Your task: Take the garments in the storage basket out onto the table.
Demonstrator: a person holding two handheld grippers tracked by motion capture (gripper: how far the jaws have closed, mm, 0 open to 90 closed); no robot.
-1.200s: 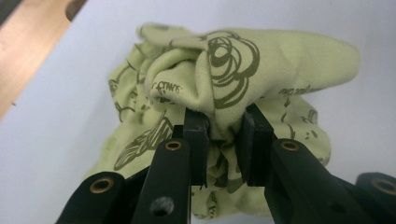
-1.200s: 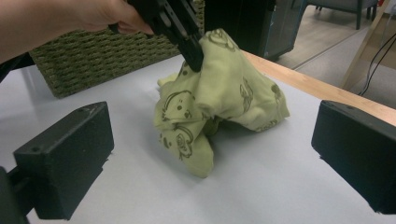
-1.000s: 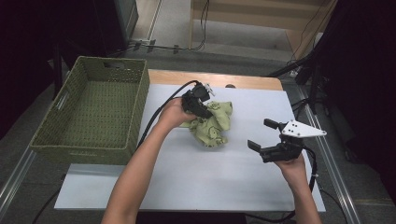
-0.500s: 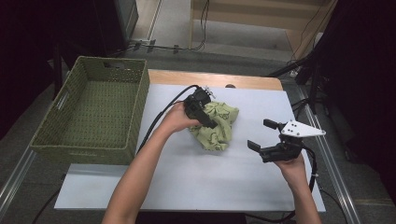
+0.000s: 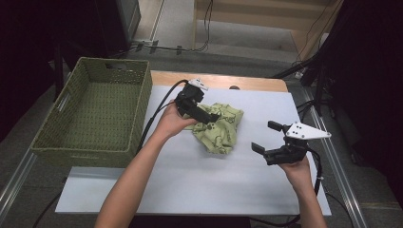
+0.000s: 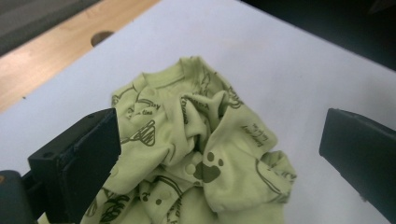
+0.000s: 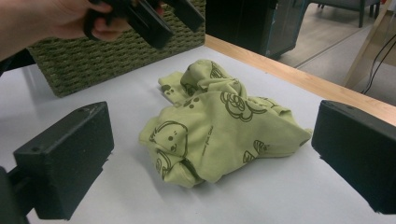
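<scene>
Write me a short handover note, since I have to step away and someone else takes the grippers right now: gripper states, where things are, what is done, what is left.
Left hand-held gripper: its jaws have just been opening and now stand wide, nothing between them, poised just above the garment.
Right hand-held gripper: open, empty, held apart to the right of the garment.
Green printed garment: lies crumpled on the white table, released, touched by neither gripper.
Woven basket: at the table's left edge, nothing visible in it.
Done: garment let go on the table.
Left: probably spread or fold it, perhaps then into the basket; that is a guess.
</scene>
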